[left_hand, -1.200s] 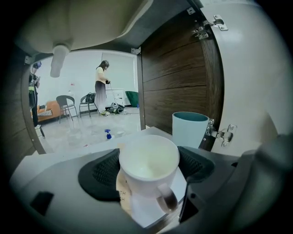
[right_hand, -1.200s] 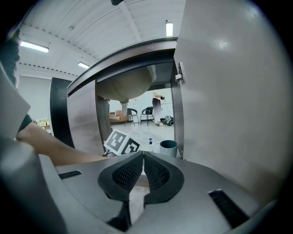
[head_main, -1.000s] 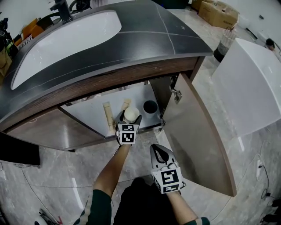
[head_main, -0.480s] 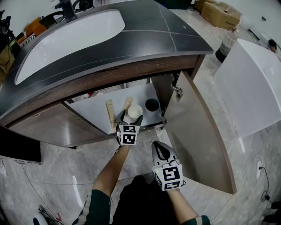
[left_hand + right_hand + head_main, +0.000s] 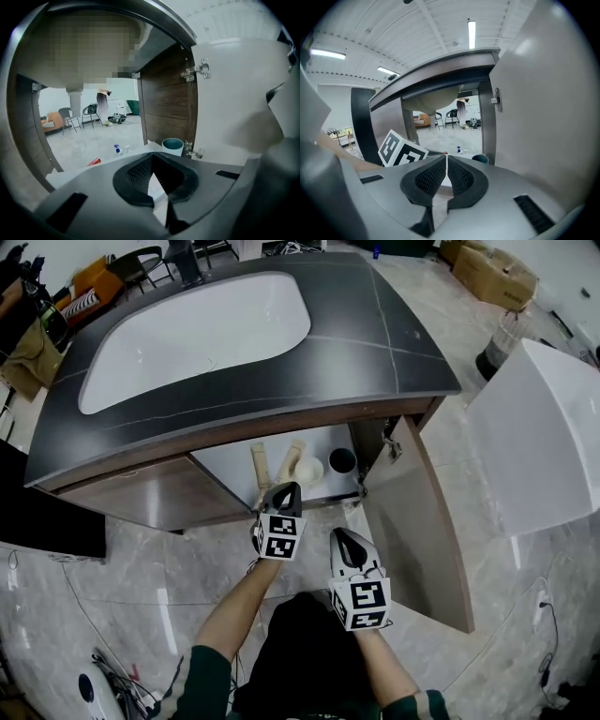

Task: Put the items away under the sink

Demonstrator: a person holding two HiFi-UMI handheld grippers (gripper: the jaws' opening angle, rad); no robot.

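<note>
Under the sink (image 5: pixel 197 329) the cabinet's right door (image 5: pixel 427 526) stands open. On its white floor lie two beige sticks (image 5: pixel 260 470), a white round container (image 5: pixel 310 470) and a dark teal cup (image 5: pixel 342 460), also in the left gripper view (image 5: pixel 173 145). My left gripper (image 5: pixel 288 489) hovers just outside the cabinet's front edge. Its jaws have just closed, with nothing between them (image 5: pixel 152 174). My right gripper (image 5: pixel 338 534) is lower and to the right, shut and empty (image 5: pixel 446 171), with the left gripper's marker cube (image 5: pixel 403 150) ahead of it.
The dark countertop (image 5: pixel 394 324) overhangs the cabinet. A big white panel (image 5: pixel 539 437) stands at the right, cardboard boxes (image 5: pixel 492 273) behind it. Through the cabinet, a blue spray bottle (image 5: pixel 117 149) sits on the far floor. Cables (image 5: pixel 122 681) lie at the lower left.
The left gripper let go of the white container, drew back out of the cabinet, rose and closed. The right gripper rose too. The head view now looks down from higher.
</note>
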